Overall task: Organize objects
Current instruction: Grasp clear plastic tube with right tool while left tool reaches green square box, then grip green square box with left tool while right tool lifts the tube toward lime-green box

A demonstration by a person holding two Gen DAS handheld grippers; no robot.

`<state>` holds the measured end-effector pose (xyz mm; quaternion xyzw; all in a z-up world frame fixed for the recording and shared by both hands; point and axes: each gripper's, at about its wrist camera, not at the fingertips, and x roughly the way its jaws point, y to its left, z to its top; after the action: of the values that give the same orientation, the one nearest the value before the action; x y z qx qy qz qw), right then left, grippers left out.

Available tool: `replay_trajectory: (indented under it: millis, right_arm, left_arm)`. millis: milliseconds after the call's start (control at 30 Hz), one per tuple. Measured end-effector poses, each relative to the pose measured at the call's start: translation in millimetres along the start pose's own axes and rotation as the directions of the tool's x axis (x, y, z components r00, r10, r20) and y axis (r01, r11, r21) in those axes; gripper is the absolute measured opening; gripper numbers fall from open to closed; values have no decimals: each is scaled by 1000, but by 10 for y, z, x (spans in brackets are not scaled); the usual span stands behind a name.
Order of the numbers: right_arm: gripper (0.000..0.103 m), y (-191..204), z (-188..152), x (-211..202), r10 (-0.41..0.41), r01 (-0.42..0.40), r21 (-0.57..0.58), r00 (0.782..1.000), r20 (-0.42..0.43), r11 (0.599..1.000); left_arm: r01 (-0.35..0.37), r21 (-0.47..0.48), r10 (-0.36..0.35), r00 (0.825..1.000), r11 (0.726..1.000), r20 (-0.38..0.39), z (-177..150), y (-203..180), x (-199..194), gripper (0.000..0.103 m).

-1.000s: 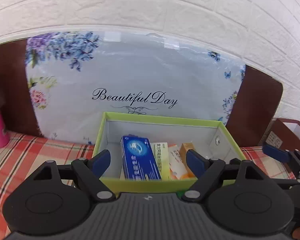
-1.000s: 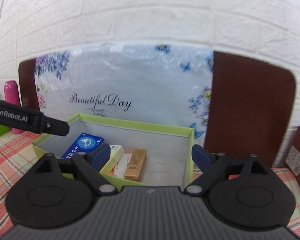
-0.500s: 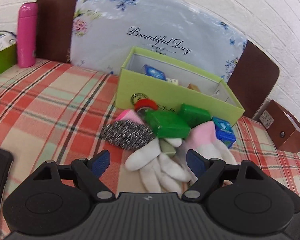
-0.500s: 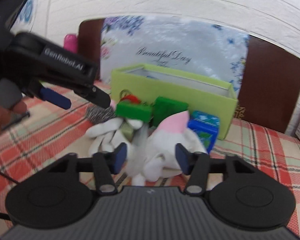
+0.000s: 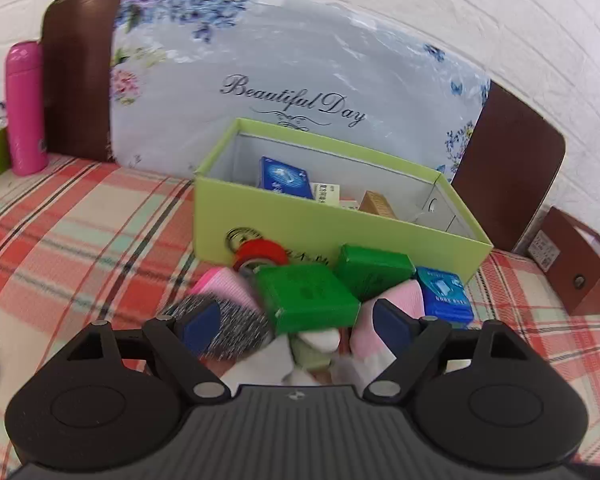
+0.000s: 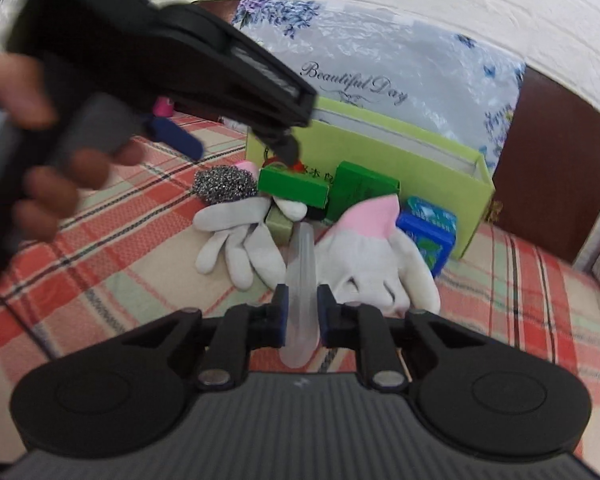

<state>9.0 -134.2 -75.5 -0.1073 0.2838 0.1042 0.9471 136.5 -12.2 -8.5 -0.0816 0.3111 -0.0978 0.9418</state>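
Observation:
A pile lies in front of the lime green box (image 5: 340, 224): two green boxes (image 5: 306, 298) (image 5: 374, 272), a red tape roll (image 5: 260, 252), a steel scourer (image 5: 228, 328), a small blue box (image 5: 444, 294) and white gloves with pink cuffs (image 6: 364, 256). My right gripper (image 6: 302, 304) is shut on a clear plastic stick (image 6: 302, 256) that points toward the pile. My left gripper (image 5: 296, 324) is open just above the pile, with the nearer green box between its fingers and untouched. Inside the lime box stand a blue carton (image 5: 284, 178) and other small cartons.
A plaid cloth (image 5: 80, 232) covers the table. A pink bottle (image 5: 24, 108) stands at the far left. A brown box (image 5: 576, 268) sits at the right. A floral bag (image 5: 292, 68) leans on the white brick wall. A hand (image 6: 40, 152) holds the left gripper's handle.
Both grippers pulled back from over the lime box and came down toward the pile. The right jaws closed on the clear stick. The left gripper moved closer to the green box.

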Motion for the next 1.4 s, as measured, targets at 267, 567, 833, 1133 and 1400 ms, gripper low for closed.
replay_trajectory:
  millis: [267,567,833,1133,1400]
  right_arm:
    - [14,-266,-228,-197,96,-81,230,994,-56,970]
    - [18,-346,-287,-198,100,-82,289,994,-51,954]
    - [32,-530,-329,-186,20,1,373,998,-54,928]
    - [44,-274,-260,-170,2,4,124,999,-44,992]
    - [48,14,-273,-204,192,-186,78,978,-78,979]
  left_arm:
    - [-65,107,74,993,992,-87,110,-243,546,86]
    - [79,67,-71,991,995,-114,-38,137,24,70]
    - [29,115,-8,984,993,-179,-620,421,-448,73]
    - [-17,113,39,980,993,-196,-796,560,-547,80]
    - [-33,82,48,980,996,-194,-791,560,-507,82]
